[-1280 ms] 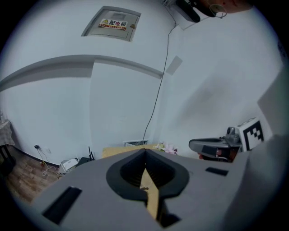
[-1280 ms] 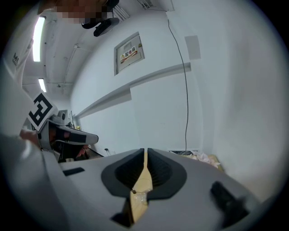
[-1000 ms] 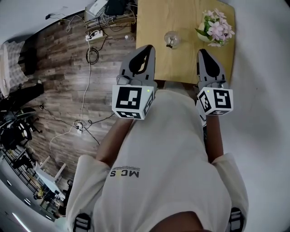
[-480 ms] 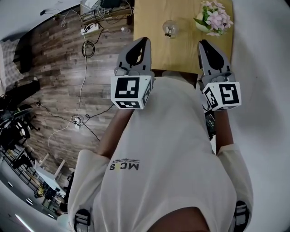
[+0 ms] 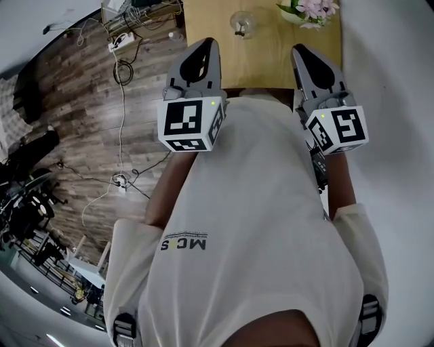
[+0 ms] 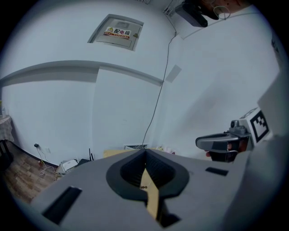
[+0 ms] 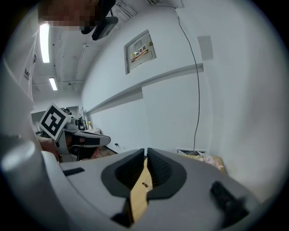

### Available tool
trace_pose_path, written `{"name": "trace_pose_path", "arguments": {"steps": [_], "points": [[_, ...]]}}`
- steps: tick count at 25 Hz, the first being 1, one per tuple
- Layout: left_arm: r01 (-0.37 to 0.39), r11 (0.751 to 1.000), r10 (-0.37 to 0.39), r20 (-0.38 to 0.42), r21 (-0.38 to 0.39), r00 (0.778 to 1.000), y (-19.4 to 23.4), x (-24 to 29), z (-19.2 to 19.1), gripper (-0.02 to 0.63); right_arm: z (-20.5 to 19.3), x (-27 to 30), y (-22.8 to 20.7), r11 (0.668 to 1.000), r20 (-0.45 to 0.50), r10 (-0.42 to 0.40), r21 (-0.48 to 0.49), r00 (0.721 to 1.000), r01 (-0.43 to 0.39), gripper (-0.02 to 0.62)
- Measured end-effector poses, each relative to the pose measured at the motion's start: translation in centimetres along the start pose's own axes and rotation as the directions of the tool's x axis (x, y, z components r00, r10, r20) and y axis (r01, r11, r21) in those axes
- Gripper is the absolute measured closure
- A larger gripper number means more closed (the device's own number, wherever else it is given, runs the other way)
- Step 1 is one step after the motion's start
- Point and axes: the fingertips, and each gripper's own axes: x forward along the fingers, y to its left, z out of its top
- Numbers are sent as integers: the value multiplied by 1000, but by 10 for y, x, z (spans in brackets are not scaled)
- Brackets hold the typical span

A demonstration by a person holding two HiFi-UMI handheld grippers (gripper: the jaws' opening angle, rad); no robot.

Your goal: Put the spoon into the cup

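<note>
A clear glass cup (image 5: 242,24) stands on the wooden table (image 5: 271,64) at the top edge of the head view; something small and dark shows inside it, and I cannot make out a spoon. Both grippers are held up in front of the person's chest, short of the table's near edge. My left gripper (image 5: 207,43) has its jaws shut with nothing between them, as the left gripper view (image 6: 145,151) confirms. My right gripper (image 5: 299,49) also points at the table, jaws together and empty (image 7: 146,150). Through each jaw gap only a strip of tabletop shows.
A vase of pink flowers (image 5: 308,8) stands at the table's far right. Left of the table lies wood floor with cables and a power strip (image 5: 122,41). A white wall rises beyond the table. The person's white shirt (image 5: 258,223) fills the lower head view.
The table, cup and flowers have slid toward the top of the head view. Both grippers sit higher in the frame, and the right one has shifted a little to the right.
</note>
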Motion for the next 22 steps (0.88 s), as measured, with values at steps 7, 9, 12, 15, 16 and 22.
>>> {"name": "trace_pose_path", "arguments": {"steps": [7,9,12,15,16,22], "points": [[32,999,-32,-3,5,999,-8,3,-1,594,2,-7,-3,1000,7,-19,0,1000,19,555],[40,999,-40,-8,6,999,-11,3,-4,594,1,-9,-2,1000,8,-20,0,1000,20,555],[49,999,-49,-12,12,999,-13,2,-6,594,0,-12,-1,999,16,-32,12,999,31,555],[54,998,-54,-8,15,999,-14,3,-6,594,-2,-12,-1,999,18,-44,8,999,44,555],[55,998,-55,-7,15,998,-14,3,-5,594,-2,-12,-1,999,18,-46,6,999,46,555],[66,998,-66,-24,4,998,-15,0,-10,595,-5,-16,0,997,10,-72,31,997,71,555]]}}
